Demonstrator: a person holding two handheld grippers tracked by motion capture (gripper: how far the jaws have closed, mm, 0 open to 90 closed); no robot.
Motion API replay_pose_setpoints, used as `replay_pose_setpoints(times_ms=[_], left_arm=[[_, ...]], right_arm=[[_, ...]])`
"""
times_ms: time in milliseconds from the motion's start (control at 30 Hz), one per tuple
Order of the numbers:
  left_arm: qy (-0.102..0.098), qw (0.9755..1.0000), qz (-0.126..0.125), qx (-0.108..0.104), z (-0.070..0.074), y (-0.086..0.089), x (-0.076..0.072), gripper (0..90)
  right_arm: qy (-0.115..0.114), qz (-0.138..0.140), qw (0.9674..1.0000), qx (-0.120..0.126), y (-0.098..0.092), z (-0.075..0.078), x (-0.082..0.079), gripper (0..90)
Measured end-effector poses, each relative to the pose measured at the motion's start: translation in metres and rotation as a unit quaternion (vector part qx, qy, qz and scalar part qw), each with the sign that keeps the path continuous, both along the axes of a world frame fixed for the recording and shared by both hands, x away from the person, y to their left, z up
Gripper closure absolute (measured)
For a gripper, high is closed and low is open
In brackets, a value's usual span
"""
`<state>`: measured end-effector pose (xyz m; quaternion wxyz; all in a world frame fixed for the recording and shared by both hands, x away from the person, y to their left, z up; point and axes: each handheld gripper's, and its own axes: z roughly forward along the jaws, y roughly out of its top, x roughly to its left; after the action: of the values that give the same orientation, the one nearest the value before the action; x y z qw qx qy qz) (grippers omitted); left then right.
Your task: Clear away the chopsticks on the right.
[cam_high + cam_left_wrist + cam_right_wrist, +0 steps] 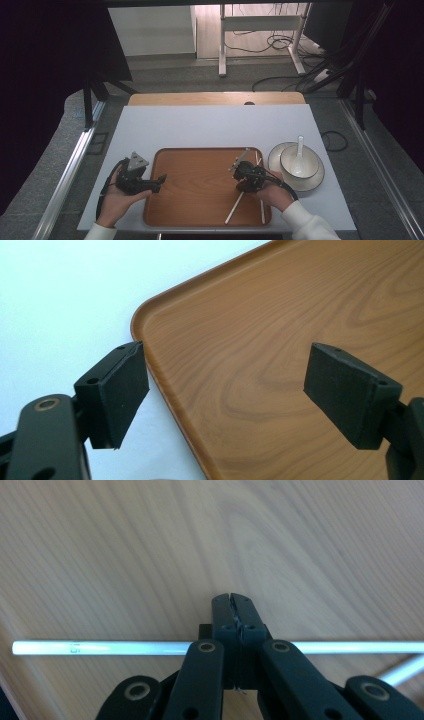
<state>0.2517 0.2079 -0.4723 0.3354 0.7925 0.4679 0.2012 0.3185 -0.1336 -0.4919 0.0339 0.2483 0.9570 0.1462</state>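
Observation:
A wooden tray (200,192) lies on the white table top. My right gripper (244,175) hangs over the tray's right part, shut on a white chopstick (234,209) that sticks out on both sides of it. In the right gripper view the jaws (233,600) are pressed together and the chopstick (100,647) crosses them sideways above the tray (150,555). A second white chopstick (261,202) lies on the tray beside it, its end visible as well (407,671). My left gripper (160,182) is open at the tray's left rim (145,340), with nothing between its pads (122,390).
To the right of the tray, a white bowl (312,162) holding a white spoon (299,147) stands on a white plate (274,159). Behind the white top a strip of wooden table (215,98) is visible. Dark curtains and metal rails flank the table.

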Motion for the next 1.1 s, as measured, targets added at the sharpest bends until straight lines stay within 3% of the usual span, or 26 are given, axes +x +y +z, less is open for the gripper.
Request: replay_pose_setpoints(times_ms=[1100], left_arm=[[0.001, 1.0000, 0.001, 0.000, -0.001, 0.000, 0.001, 17.6]], right_arm=[[-0.005, -0.046, 0.9989, -0.010, -0.039, 0.002, 0.023, 89.9]])
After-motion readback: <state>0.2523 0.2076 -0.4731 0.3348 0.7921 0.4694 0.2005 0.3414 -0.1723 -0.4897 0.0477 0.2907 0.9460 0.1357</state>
